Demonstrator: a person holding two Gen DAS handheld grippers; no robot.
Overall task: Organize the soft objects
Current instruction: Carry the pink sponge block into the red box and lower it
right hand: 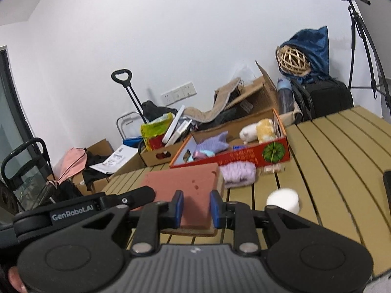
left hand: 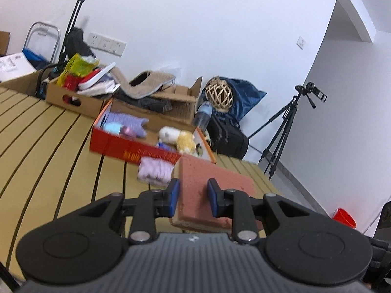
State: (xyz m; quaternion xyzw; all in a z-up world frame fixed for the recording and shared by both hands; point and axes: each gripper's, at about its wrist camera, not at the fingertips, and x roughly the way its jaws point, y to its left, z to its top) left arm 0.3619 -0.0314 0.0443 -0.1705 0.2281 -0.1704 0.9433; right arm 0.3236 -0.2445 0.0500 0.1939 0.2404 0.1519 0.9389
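Observation:
A flat pink foam pad (left hand: 215,173) with a tan underside hangs over the slatted yellow table (left hand: 61,146). My left gripper (left hand: 193,196) is shut on one edge of it. My right gripper (right hand: 195,207) is shut on another edge of the same pad (right hand: 180,183), and the left tool's black housing (right hand: 73,213) shows beside it. Beyond the pad lies a lilac knitted piece (left hand: 154,171) (right hand: 238,173) in front of a red box (left hand: 136,150) (right hand: 244,153). The box holds a purple knit (left hand: 127,120), a white plush (left hand: 168,134) and a yellow plush (left hand: 185,141).
A white round lump (right hand: 283,200) lies on the table right of the pad. Cardboard boxes (left hand: 73,97) full of clutter stand behind the red box. A water bottle (left hand: 204,113), black suitcase (left hand: 227,136), wicker ball (left hand: 218,95), tripod (left hand: 286,127) and red bucket (left hand: 343,217) stand past the table's edge.

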